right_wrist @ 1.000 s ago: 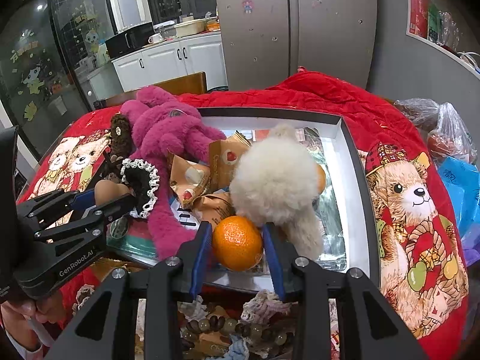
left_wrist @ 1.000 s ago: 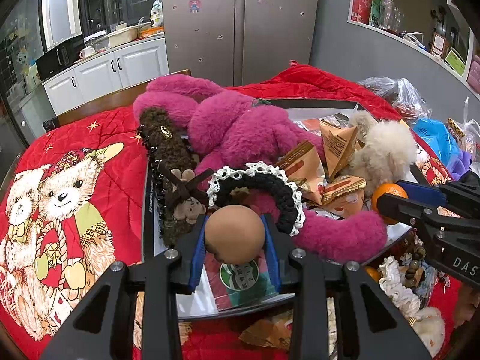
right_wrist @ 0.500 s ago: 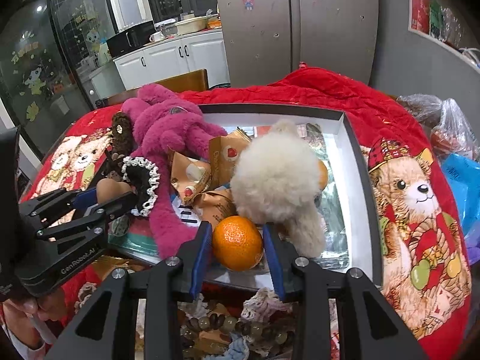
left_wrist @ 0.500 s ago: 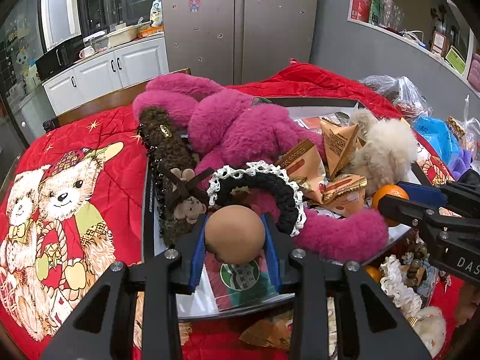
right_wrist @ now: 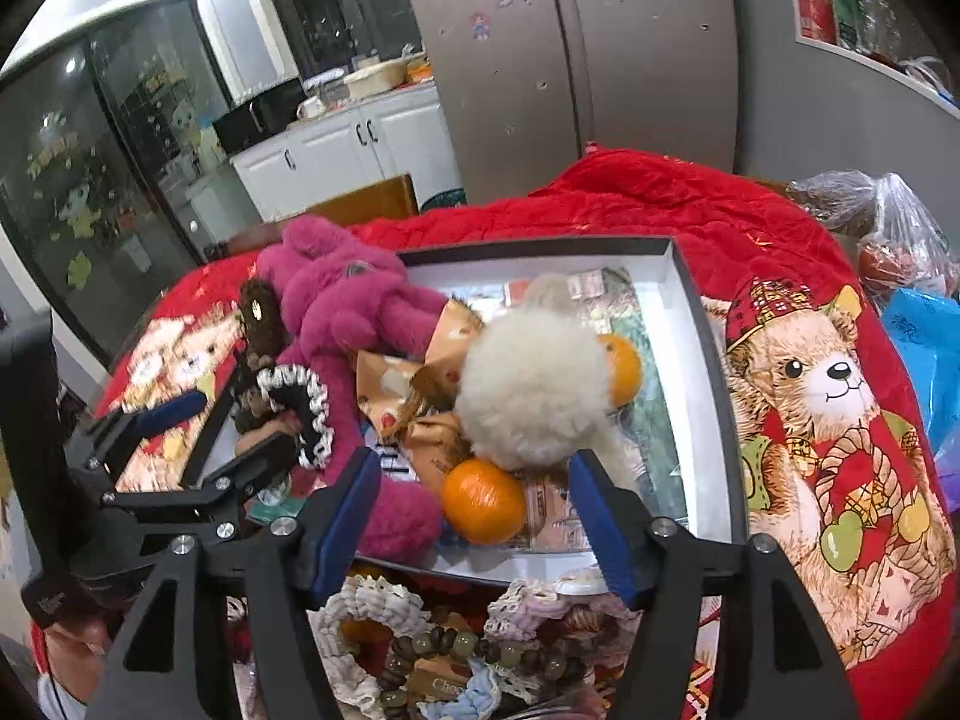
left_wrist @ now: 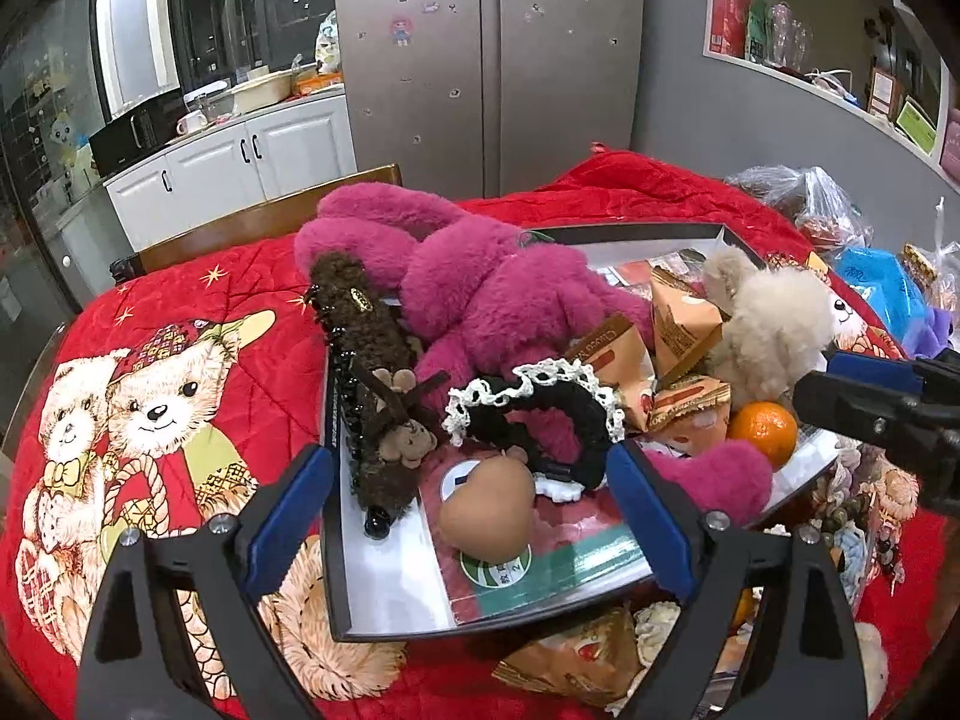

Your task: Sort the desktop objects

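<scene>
Brown and smooth, the egg (left_wrist: 486, 513) lay in the near corner of the tray (left_wrist: 336, 546) on a glossy printed card, free between the blue pads of my left hand-held gripper (left_wrist: 471, 519), whose jaws had just been opening and stood wide with nothing gripped. My right hand-held gripper (right_wrist: 474, 507) had likewise just been opening; the orange (right_wrist: 483, 501) sat loose between its pads at the tray's front edge, against the cream fluffy toy (right_wrist: 534, 390).

To finish both releases well, I judged I should draw each tool straight back without brushing its round load, since egg and orange would both roll on slick card.

Around them the textures were soft: a shaggy magenta plush (left_wrist: 486, 294), a dark brown fuzzy hair clip (left_wrist: 372, 372), a black scrunchie with white lace trim (left_wrist: 534, 402), and crinkly folded snack packets (left_wrist: 684, 312). Under the tray lay a quilted red cloth with embroidered bears (left_wrist: 150, 396).
</scene>
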`<state>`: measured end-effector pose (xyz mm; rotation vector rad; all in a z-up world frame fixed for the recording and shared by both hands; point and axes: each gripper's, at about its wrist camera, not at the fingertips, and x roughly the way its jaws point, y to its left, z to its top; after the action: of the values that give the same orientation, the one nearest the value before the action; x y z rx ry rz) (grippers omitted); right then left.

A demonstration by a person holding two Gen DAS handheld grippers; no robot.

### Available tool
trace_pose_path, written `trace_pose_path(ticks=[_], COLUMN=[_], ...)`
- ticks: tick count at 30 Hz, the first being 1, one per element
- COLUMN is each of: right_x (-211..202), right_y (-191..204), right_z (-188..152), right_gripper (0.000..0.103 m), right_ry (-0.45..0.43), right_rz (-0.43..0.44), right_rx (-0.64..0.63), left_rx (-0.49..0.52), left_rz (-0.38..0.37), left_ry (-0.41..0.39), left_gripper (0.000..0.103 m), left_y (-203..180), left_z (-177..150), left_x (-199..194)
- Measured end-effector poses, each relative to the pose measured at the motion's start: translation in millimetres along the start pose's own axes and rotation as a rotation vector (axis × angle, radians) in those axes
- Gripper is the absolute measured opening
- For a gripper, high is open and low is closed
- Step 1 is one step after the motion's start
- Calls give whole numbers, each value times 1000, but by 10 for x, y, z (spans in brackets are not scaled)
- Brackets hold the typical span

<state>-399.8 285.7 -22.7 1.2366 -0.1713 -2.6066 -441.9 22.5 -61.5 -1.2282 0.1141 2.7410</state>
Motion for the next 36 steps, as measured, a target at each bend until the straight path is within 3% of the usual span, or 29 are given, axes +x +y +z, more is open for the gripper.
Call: trace_pose_path(ticks=[10, 13, 15, 19, 23, 27, 29, 32, 36], right_x=[-212, -344, -490, -867, -1386, -1950, -2273, -2689, -2959], right_y=[78, 162, 281, 429, 607, 806, 930, 1114, 1247], right_z=[57, 84, 88, 118, 107, 18, -78, -284, -493], right_gripper=[71, 73, 77, 82, 84, 84, 84, 103, 103], right_ry=[-41, -84, -141, -245, -359, -451, -499, -582, -608], right_rz=[-28, -70, -145, -188, -201, -163, -139, -146, -130], right_rx=[-28, -60, -119, -146, -160, -167, -176, -187, -175], left_rx=[-19, -9, -4, -27, -46, -79, -83, -120, -178], left_rz=[25, 16, 14, 16, 34, 47, 61, 41, 24], left_ry=[-76, -125, -169, -293, -389, -490, -510, -536, -513], left_gripper=[94, 94, 94, 102, 102, 103, 103, 103, 103], left_y=[-8, -30, -40, -60, -105, -111, -129, -107, -71], left_z=[98, 166, 207, 255, 245, 125, 48, -92, -246], left_x=[-344, -598, -795, -1345, -1918, -2585, -2850, -3160, -3368])
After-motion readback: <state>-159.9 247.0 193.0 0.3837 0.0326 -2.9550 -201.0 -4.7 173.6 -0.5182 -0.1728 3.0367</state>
